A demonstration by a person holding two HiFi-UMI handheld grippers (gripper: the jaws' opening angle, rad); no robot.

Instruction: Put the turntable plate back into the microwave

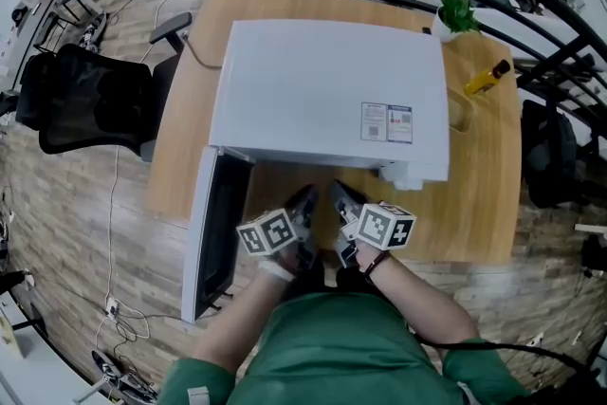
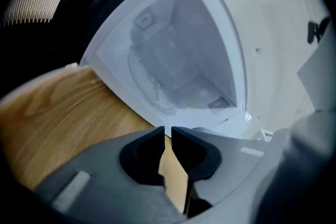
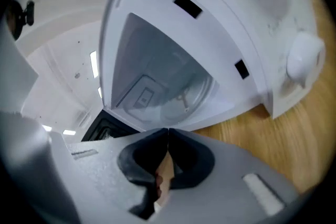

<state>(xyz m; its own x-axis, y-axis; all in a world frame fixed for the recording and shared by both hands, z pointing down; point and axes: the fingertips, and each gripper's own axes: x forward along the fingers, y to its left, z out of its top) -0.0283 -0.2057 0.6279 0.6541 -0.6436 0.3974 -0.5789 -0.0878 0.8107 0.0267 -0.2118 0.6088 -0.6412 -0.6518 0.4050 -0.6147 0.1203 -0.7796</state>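
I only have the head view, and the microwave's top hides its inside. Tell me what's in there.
Observer: In the right gripper view, a round clear plate seems to lie flat on the floor inside the microwave.
Operator: Report the right gripper's jaws.
Observer: The right gripper is shut, its tips touching with nothing between them.
Operator: Now the left.
Observer: The left gripper has its jaws a narrow slit apart and empty. The table shows through the gap.
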